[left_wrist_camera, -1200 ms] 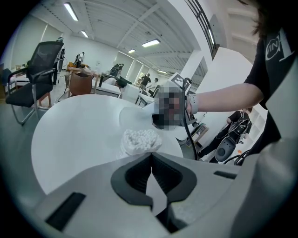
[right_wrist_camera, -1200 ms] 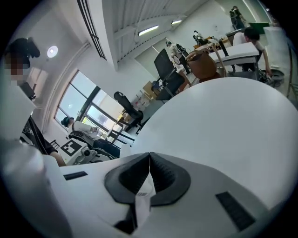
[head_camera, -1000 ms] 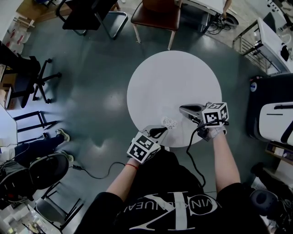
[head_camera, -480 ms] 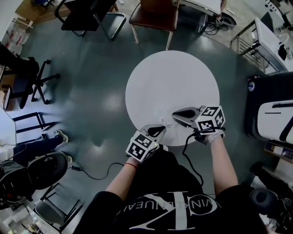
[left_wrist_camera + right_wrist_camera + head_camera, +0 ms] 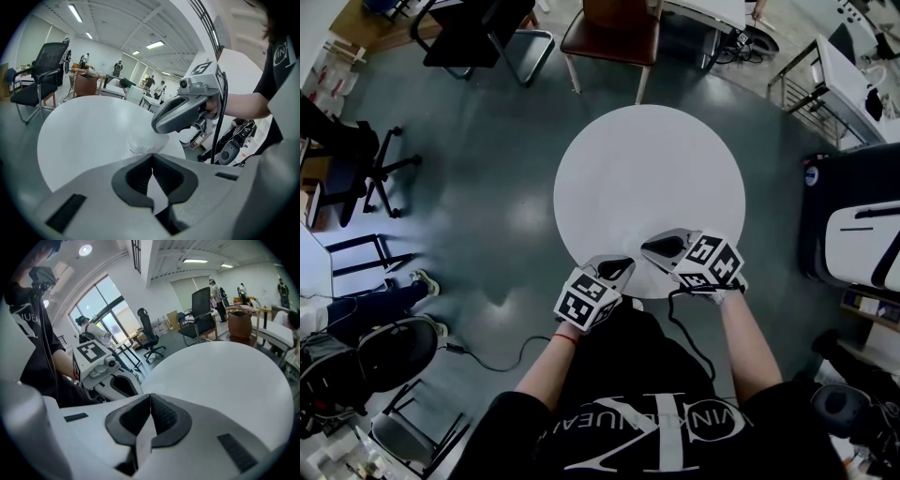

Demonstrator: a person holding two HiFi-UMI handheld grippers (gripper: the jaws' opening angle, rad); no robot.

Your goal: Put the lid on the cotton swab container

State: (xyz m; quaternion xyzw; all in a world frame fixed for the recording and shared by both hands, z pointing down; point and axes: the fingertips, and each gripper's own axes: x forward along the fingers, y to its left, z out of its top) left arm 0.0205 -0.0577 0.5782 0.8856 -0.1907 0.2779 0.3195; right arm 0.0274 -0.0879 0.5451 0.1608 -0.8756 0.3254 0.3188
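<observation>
The round white table (image 5: 647,178) is bare except at its 6 o'clock edge. The person's black shirt (image 5: 619,441) carries large white lettering, readable only in fragments. The left gripper (image 5: 619,266) sits at the table's 7 o'clock and the right gripper (image 5: 649,247) at 5 o'clock; both have their jaws closed tip to tip on nothing. The cotton swab container (image 5: 140,146), pale and blurred, stands just beyond the left tips, under the right gripper's nose. Contents and lid cannot be made out.
</observation>
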